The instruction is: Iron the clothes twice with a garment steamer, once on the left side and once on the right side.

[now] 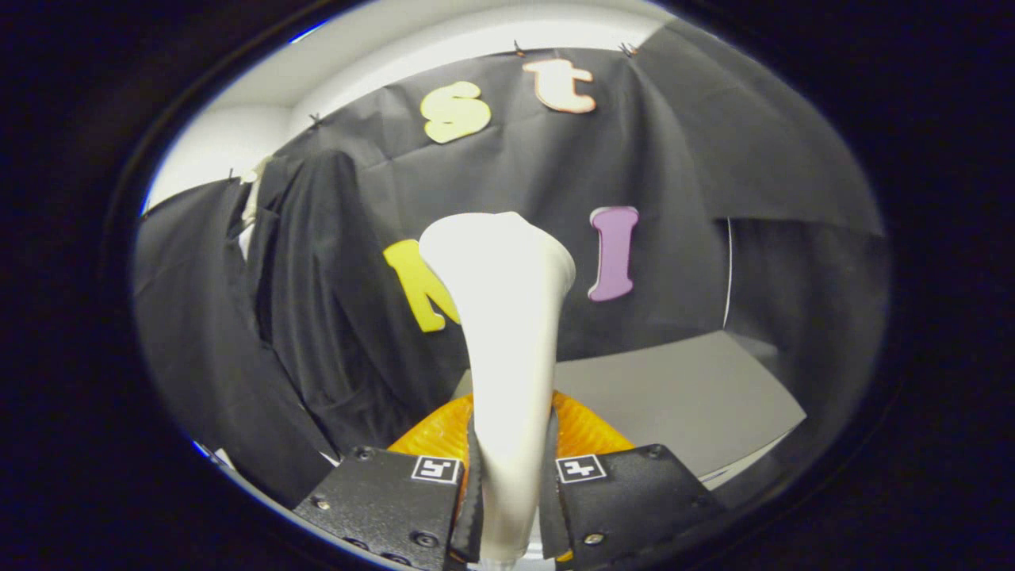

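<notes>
jaws closed on the neck of the white garment steamer (507, 333); both fingers of the gripper (507, 507) press its sides, head flaring upward beyond them. i judge the steamer is in hand and not yet at the cloth. next move calls for swinging its head left to the dark garment (317, 301) hanging by the booth wall. grey desk (682, 396) lies beyond the fingers, far edge against the black wall.

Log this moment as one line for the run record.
gripper: shut on white garment steamer | steamer: upright, head apart from clothes | dark garment: hanging beyond fingers, to one side | stage: steamer held, not on garment
</notes>
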Available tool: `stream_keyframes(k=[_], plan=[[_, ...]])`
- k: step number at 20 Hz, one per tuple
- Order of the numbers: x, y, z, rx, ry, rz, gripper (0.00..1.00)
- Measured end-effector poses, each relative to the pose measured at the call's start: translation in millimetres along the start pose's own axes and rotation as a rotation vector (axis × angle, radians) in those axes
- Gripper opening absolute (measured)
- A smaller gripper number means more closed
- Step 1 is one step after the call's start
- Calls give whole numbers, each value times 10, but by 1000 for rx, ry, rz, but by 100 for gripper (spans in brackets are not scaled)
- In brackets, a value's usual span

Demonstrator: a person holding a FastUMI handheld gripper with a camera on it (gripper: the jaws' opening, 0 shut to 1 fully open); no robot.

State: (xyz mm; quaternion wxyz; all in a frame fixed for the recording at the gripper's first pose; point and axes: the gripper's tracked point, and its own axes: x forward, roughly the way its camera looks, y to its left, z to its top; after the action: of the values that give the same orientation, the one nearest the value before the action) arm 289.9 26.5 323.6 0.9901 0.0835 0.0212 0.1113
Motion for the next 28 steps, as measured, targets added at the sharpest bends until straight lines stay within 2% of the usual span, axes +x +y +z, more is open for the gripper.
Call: stream_keyframes(k=[3, 7, 12, 16, 19, 24, 28], plan=[[-153, 385, 244, -66, -67, -33, 31], [-224, 947, 497, -87, -121, -42, 31], [-161, 1568, 793, -180, -190, -120, 31], [-38, 2178, 923, -251, -224, -118, 31], [124, 2513, 937, -258, -218, -108, 31], [379, 2791, 880, -290, -186, -123, 31], [466, 2804, 749, -298, -158, -141, 31]])
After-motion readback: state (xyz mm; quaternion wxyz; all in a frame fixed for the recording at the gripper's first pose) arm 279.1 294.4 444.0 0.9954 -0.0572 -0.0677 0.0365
